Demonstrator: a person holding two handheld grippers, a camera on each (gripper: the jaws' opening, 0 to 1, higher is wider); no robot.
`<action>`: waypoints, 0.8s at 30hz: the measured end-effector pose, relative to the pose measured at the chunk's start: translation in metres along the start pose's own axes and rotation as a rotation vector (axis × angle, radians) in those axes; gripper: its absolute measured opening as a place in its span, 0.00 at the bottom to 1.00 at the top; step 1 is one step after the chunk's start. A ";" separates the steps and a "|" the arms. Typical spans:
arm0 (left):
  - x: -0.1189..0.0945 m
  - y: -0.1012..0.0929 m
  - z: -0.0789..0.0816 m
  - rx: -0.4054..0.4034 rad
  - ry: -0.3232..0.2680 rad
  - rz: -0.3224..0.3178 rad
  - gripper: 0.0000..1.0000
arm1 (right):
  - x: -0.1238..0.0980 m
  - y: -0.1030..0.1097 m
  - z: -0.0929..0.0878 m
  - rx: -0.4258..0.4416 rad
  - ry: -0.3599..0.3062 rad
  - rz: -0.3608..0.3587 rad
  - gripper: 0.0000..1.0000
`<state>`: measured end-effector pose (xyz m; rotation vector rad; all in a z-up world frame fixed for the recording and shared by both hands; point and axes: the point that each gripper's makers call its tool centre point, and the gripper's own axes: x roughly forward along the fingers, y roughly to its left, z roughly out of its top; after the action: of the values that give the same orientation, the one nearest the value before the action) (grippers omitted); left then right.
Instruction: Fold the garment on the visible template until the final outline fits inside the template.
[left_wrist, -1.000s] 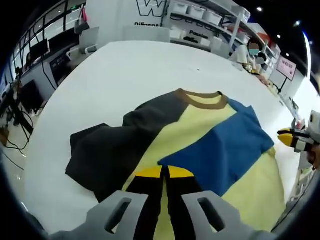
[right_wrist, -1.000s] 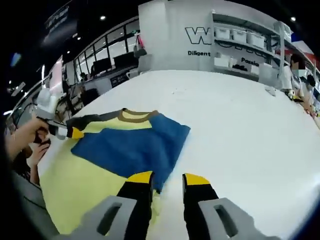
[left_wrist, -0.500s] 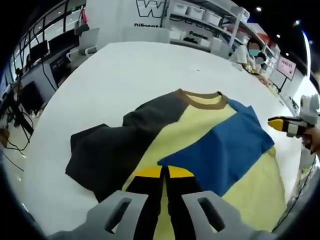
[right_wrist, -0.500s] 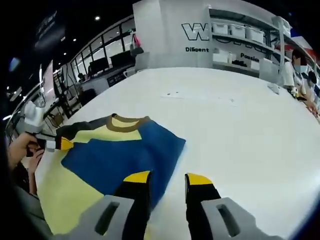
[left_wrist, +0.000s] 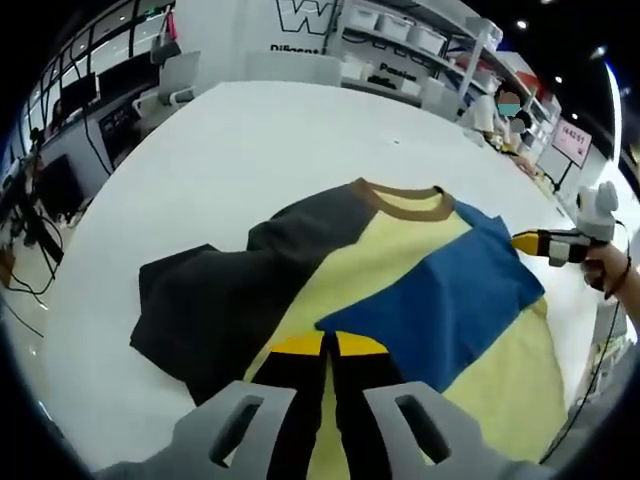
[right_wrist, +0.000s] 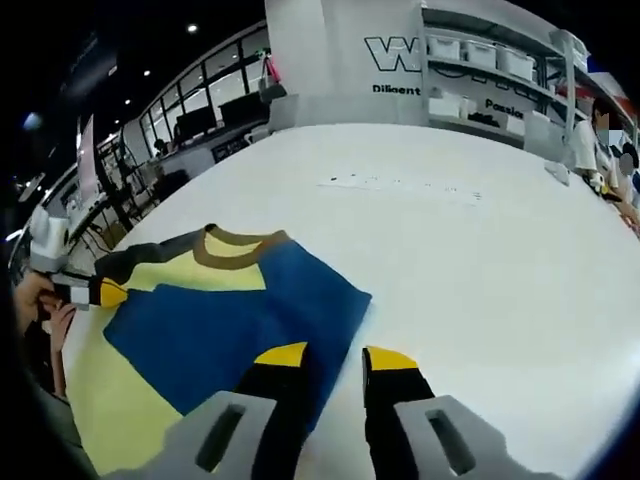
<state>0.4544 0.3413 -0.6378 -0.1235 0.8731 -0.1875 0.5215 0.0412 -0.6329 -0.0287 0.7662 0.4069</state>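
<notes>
Currently the shirt (left_wrist: 390, 290) is spread on the white desk (left_wrist: 230, 150), its blue sleeve already folded inward. The left tongs (left_wrist: 324, 345) are closed over its yellow hem; the right tongs (right_wrist: 327, 356) are slightly parted and empty beside the blue edge. The dark sleeve should be folded inward evenly next, with the fabric kept flat.

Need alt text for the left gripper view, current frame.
A colour-block T-shirt lies on a white table, its blue sleeve folded across the yellow body and its dark grey sleeve spread out. The left gripper, jaws together, sits at the lower edge over the shirt; the right gripper, held in a hand, reaches in by the blue sleeve.
</notes>
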 end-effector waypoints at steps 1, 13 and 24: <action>0.000 0.000 0.000 -0.003 -0.002 -0.001 0.00 | 0.001 0.000 -0.001 -0.001 0.006 0.003 0.11; 0.000 -0.001 0.001 0.060 -0.004 0.011 0.00 | 0.004 -0.006 0.005 -0.190 -0.001 -0.040 0.00; 0.000 0.000 0.000 0.075 -0.001 0.012 0.00 | 0.009 -0.017 0.005 -0.074 -0.033 -0.052 0.00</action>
<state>0.4547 0.3410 -0.6376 -0.0487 0.8648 -0.2089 0.5370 0.0292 -0.6369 -0.1113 0.7164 0.3855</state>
